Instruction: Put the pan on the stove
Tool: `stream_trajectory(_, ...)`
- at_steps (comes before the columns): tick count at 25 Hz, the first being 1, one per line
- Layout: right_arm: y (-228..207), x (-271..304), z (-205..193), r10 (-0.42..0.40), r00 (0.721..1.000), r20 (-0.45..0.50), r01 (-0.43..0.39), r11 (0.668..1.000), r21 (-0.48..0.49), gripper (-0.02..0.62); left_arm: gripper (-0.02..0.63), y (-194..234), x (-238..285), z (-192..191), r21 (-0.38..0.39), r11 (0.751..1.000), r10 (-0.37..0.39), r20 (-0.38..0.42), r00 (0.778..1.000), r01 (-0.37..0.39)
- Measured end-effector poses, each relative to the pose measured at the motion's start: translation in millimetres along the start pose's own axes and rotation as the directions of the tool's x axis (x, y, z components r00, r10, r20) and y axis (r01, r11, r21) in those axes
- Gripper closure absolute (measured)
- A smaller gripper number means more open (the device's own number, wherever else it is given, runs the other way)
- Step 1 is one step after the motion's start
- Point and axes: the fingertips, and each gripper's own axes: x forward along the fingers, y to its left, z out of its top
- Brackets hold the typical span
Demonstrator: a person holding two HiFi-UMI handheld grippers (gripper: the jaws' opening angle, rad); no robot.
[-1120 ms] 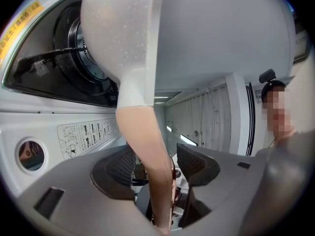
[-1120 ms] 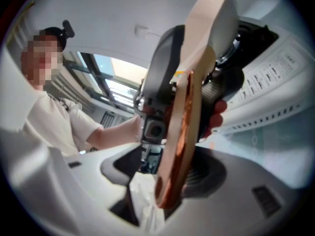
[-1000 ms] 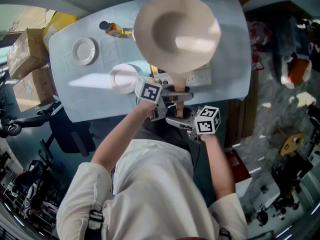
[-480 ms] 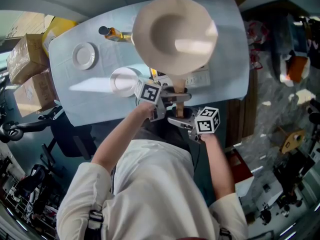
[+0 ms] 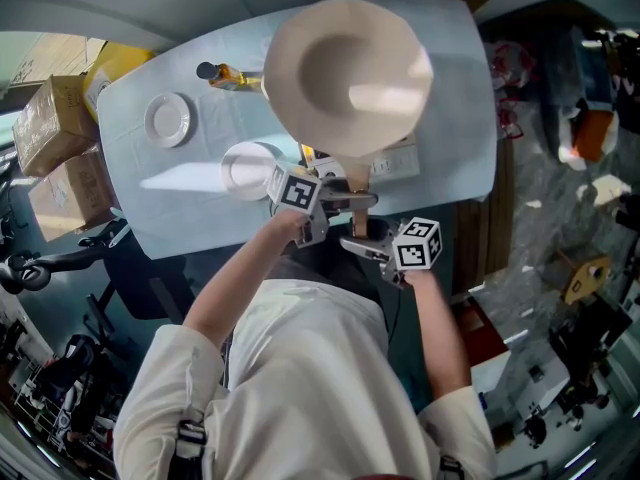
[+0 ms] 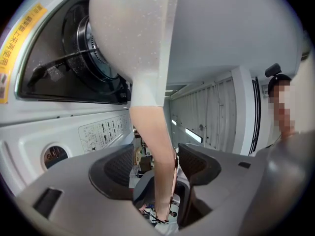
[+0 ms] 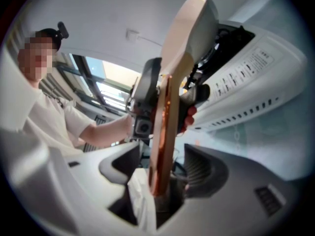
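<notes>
A cream pan [image 5: 345, 73] sits over the white stove [image 5: 400, 156] on the table, and its underside [image 6: 133, 28] lies above the black burner [image 6: 81, 58]. Its tan handle [image 5: 358, 183] points back at me. My left gripper [image 5: 345, 200] is nearer the pan and my right gripper [image 5: 362, 243] is at the handle's end. In the left gripper view the handle [image 6: 155, 136] runs between the opening jaws of the left gripper [image 6: 156, 168], with a gap at the left pad. The right gripper [image 7: 162, 173] is opening too, with space on both sides of the handle [image 7: 165, 127].
Left of the stove on the pale blue table [image 5: 460, 118] are a white bowl [image 5: 247, 164], a white plate [image 5: 167, 119] and a bottle [image 5: 225, 73]. Cardboard boxes [image 5: 55, 158] and a dark chair [image 5: 150, 268] stand off the table's left side.
The pan and both grippers stay almost where they were. The head view has only shifted slightly.
</notes>
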Motion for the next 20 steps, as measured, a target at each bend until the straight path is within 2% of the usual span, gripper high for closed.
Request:
stream_trajectory(10, -12, -12, 1, -0.041, 0.998, 0.044, 0.041, 0.999, -0.001, 0.311, 0.314, 0, -19, 1, 0.01, 1.0, 0.01, 0.0, 1.0, -0.01)
stream_trajectory(20, -18, -36, 24, -0.106, 0.986, 0.131, 0.106, 0.994, 0.009, 0.31, 0.314, -1, -59, 3, 0.05, 0.996, 0.079, 0.0, 0.997, -0.079)
